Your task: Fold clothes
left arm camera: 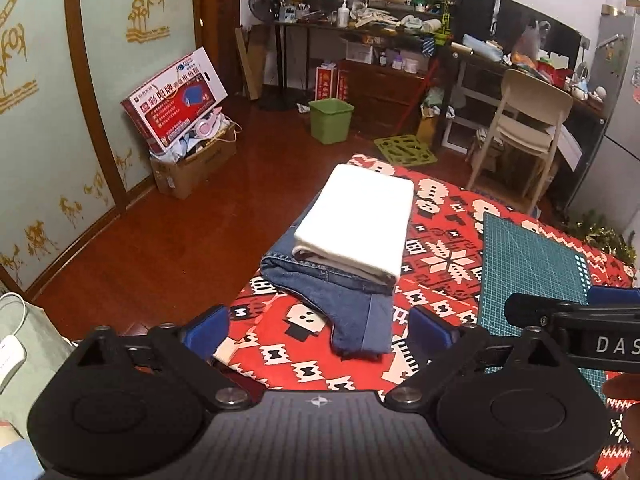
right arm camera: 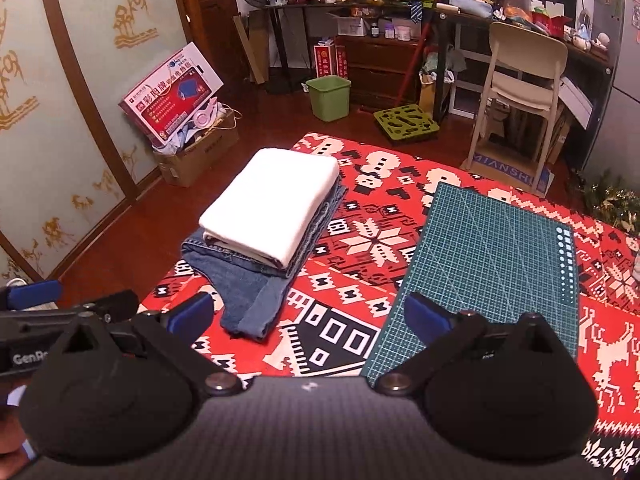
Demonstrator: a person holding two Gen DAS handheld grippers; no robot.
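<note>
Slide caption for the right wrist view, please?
Open right gripper above a red patterned blanket, facing a folded white cloth stacked on folded jeans, beside a green cutting mat.

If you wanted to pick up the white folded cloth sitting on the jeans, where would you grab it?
Probably the near short edge of the white folded cloth, where its layers show stacked above the folded jeans. Coming in low from the front, one finger would slide between cloth and jeans, the other on top. The far and long sides look rounded, giving less to pinch.

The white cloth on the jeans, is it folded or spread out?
Folded. The white cloth is a compact rectangle with stacked layers showing at its near edge, lying on the folded jeans.
</note>
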